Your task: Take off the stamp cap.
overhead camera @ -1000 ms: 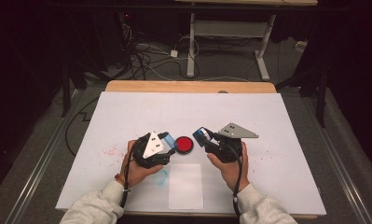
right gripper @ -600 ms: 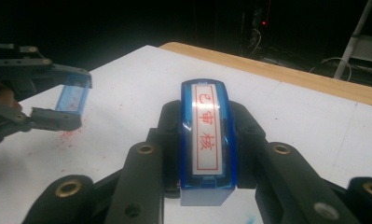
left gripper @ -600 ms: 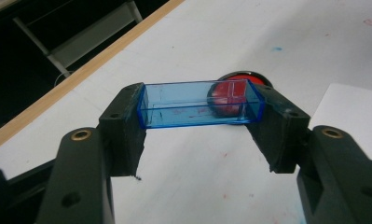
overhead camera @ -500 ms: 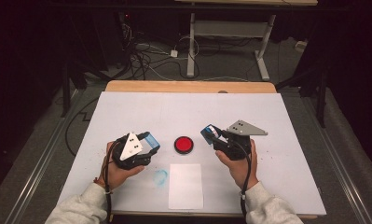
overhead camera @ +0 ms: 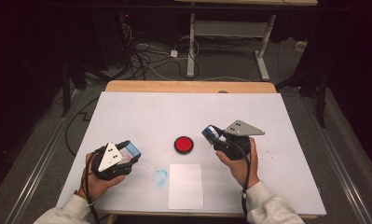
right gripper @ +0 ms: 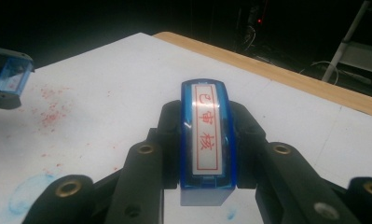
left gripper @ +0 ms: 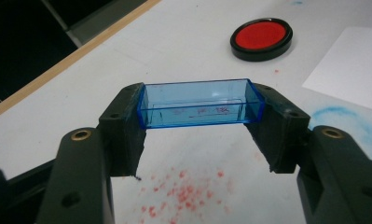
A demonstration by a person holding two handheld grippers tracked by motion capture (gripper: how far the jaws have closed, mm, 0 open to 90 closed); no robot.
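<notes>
White worktop (overhead camera: 141, 112) w/ red ink pad (overhead camera: 183, 144) at centre. Left gripper (overhead camera: 127, 156), at 8 o'clock from pad, clamps blue stamp cap (left gripper: 200, 102). Right gripper (overhead camera: 212, 134), at 3 o'clock, clamps blue stamp (right gripper: 207, 140). Paper sheet (overhead camera: 186, 185) at 6 o'clock.

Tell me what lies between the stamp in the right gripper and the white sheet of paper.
Nothing visible does. The stamp, clamped in the right gripper, sits up and to the right of the paper, with bare table between them. The red ink pad lies to the stamp's left, off that line.
</notes>
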